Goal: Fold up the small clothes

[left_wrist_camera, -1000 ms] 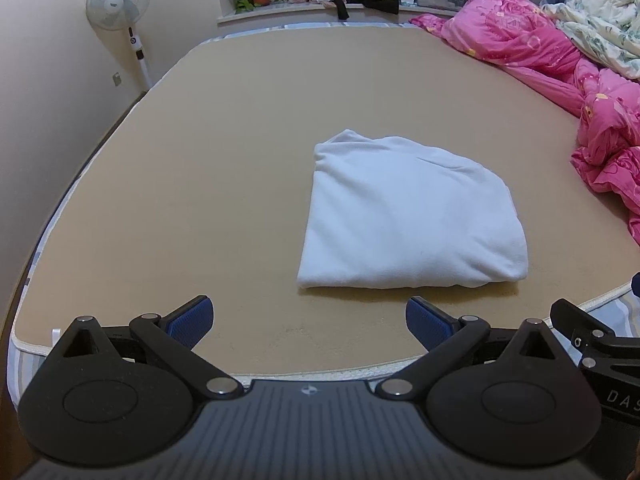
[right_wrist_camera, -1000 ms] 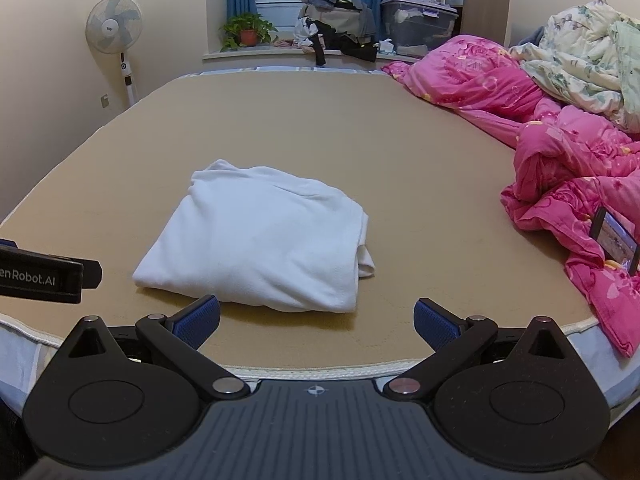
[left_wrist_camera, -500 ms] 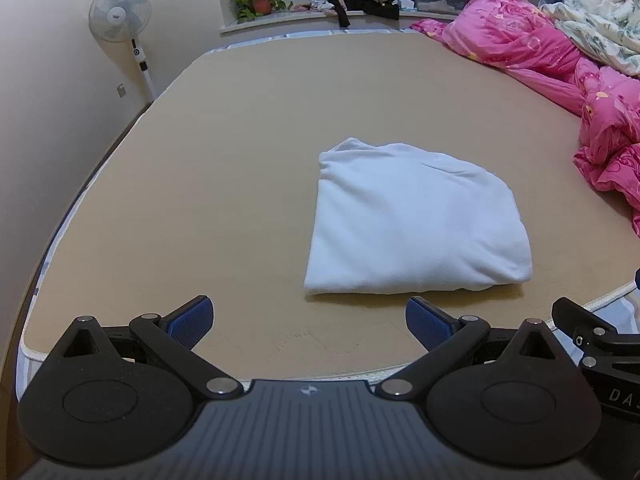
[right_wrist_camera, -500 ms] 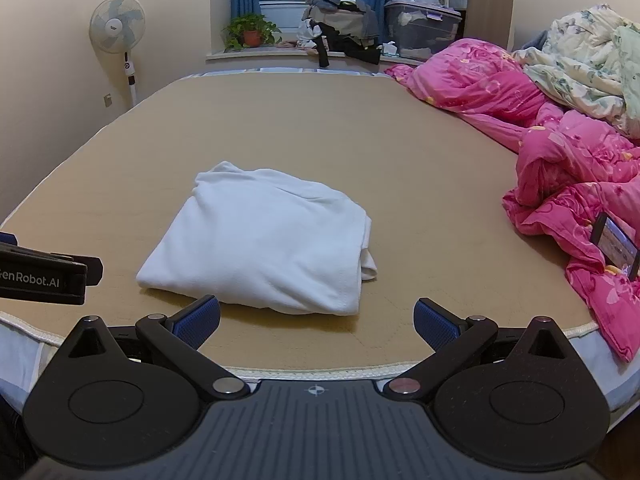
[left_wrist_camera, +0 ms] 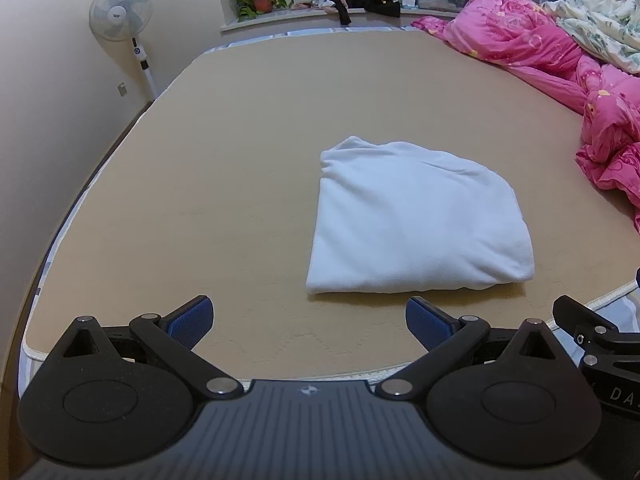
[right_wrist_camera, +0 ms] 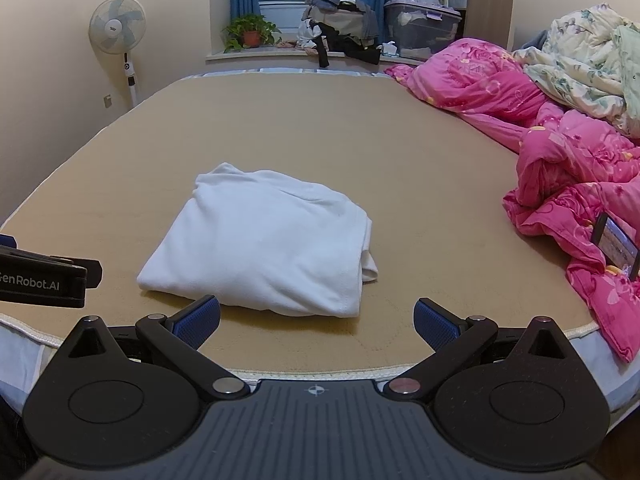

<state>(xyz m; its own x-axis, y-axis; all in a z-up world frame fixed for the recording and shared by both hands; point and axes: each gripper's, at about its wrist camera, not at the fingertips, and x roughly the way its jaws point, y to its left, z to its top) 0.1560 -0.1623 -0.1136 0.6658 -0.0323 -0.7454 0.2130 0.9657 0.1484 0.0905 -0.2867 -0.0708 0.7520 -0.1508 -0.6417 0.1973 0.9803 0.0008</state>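
Note:
A white garment point(left_wrist_camera: 416, 220) lies folded into a thick rectangle on the tan mattress point(left_wrist_camera: 248, 152); the right wrist view shows it point(right_wrist_camera: 264, 244) just beyond the fingers. My left gripper point(left_wrist_camera: 308, 322) is open above the mattress's near edge, short of the garment and a little left of it, holding nothing. My right gripper point(right_wrist_camera: 316, 322) is open too, in front of the garment's near fold, its blue pads apart from the cloth. Each view catches the other gripper's body at its side edge: the right one point(left_wrist_camera: 600, 344), the left one point(right_wrist_camera: 44, 280).
A pink quilt point(right_wrist_camera: 560, 168) and a floral blanket point(right_wrist_camera: 588, 64) are heaped along the mattress's right side, with a phone point(right_wrist_camera: 616, 246) propped on the quilt. A standing fan point(right_wrist_camera: 117, 36) is at the far left wall. A potted plant point(right_wrist_camera: 250, 32), clothes and a storage box fill the window ledge.
Both grippers have drawn back and risen slightly, so the garment sits a little farther from the fingers. The garment has not moved, and both grippers stay open.

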